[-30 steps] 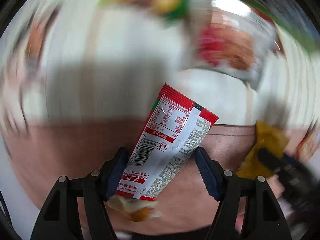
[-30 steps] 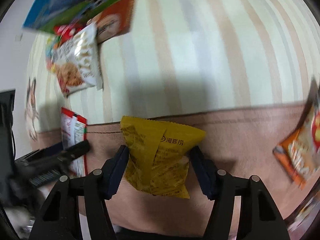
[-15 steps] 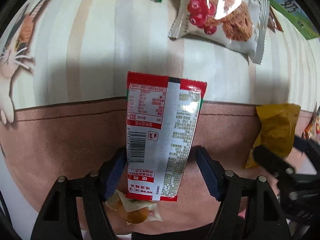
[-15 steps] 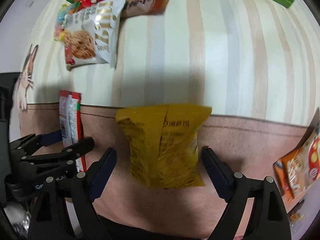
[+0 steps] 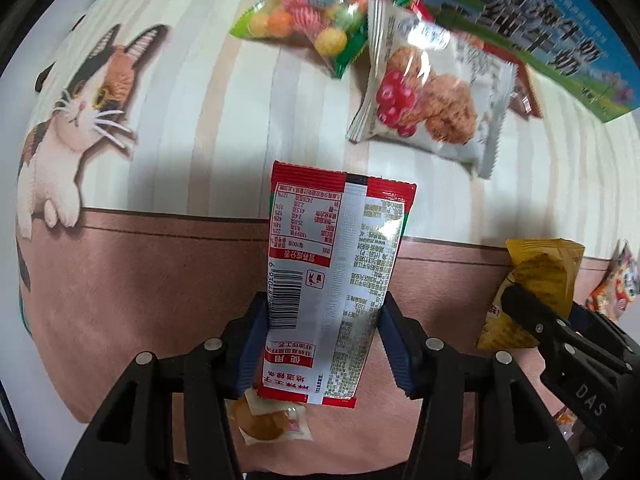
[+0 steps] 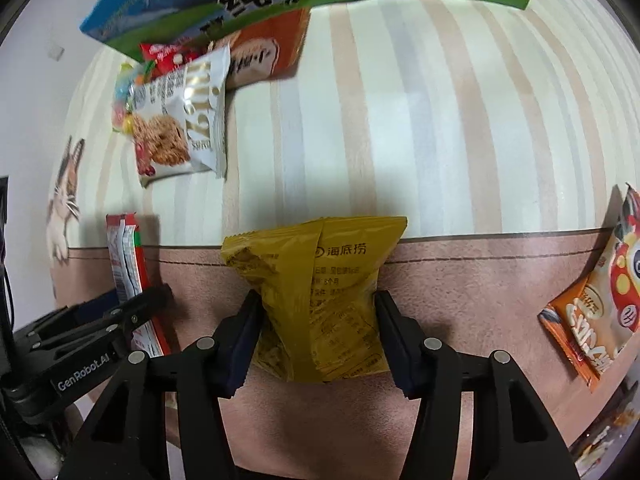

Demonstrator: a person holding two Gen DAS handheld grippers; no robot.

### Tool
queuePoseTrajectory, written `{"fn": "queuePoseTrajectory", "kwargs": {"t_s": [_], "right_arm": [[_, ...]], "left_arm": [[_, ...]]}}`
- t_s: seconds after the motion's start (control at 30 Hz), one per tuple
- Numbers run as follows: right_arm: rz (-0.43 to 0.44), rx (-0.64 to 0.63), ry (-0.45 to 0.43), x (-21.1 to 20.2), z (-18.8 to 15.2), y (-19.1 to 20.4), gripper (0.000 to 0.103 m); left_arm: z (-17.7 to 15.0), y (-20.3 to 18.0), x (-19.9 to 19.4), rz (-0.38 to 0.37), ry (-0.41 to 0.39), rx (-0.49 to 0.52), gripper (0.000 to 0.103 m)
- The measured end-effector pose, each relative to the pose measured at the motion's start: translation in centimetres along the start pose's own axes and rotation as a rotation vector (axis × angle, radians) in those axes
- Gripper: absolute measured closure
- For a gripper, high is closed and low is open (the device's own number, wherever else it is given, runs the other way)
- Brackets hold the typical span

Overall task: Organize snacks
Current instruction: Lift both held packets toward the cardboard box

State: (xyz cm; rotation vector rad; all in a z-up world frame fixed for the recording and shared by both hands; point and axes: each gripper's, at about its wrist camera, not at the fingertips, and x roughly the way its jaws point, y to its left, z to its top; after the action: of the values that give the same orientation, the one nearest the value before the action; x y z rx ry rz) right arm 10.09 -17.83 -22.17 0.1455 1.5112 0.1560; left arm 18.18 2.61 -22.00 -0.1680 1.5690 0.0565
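Risk | left gripper (image 5: 324, 340): we see jaws closing on the red-and-white sachet (image 5: 336, 276), at 6 o'clock below the cookie pack (image 5: 432, 108); it may slip | right gripper (image 6: 316, 336): closing on the yellow packet (image 6: 316, 296); crushing possible.

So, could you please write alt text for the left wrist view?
The left claw is closing on a red and white snack packet, its pads against the packet's sides, above a pink and striped cat-print cloth. Beyond lie a candy bag and a biscuit pack; at right, another claw grips a yellow packet.
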Motion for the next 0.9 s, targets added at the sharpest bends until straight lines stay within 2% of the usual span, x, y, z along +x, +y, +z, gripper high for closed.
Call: {"fn": "queuePoseTrajectory", "kwargs": {"t_s": [0.17, 0.33, 0.47, 0.53, 0.6, 0.7, 0.8, 0.9], "right_arm": [[0.066, 0.014, -0.028, -3.4, 0.8, -1.6, 0.045], [0.135, 0.005, -0.100, -9.4, 1.8, -2.2, 0.045], [0.189, -0.017, -0.184, -15.3, 3.5, -1.3, 0.045], [0.211, -0.031, -0.219, -17.7, 5.2, -0.8, 0.045], [0.225, -0.031, -0.248, -18.8, 7.0, 1.0, 0.045], [0.210, -0.051, -0.288, -20.6, 10.2, 1.9, 0.045], [0.182, -0.053, -0.311, -20.9, 13.7, 2.8, 0.045], [0.160, -0.034, -0.290, -19.1, 17.4, 3.8, 0.045]], "left_arm": [[-0.7, -0.3, -3.7, -0.045, -0.062, 0.000, 0.052], [-0.1, -1.3, -9.5, -0.096, -0.156, 0.027, 0.052], [2.2, -2.5, -15.8, -0.163, -0.259, 0.053, 0.052], [3.7, -3.0, -17.1, -0.185, -0.294, 0.068, 0.052], [6.0, -3.7, -19.3, -0.197, -0.325, 0.086, 0.052], [10.8, -4.3, -19.6, -0.203, -0.317, 0.106, 0.052], [15.9, -5.2, -18.3, -0.180, -0.280, 0.110, 0.051], [20.5, -5.5, -15.9, -0.167, -0.219, 0.091, 0.051]]}}
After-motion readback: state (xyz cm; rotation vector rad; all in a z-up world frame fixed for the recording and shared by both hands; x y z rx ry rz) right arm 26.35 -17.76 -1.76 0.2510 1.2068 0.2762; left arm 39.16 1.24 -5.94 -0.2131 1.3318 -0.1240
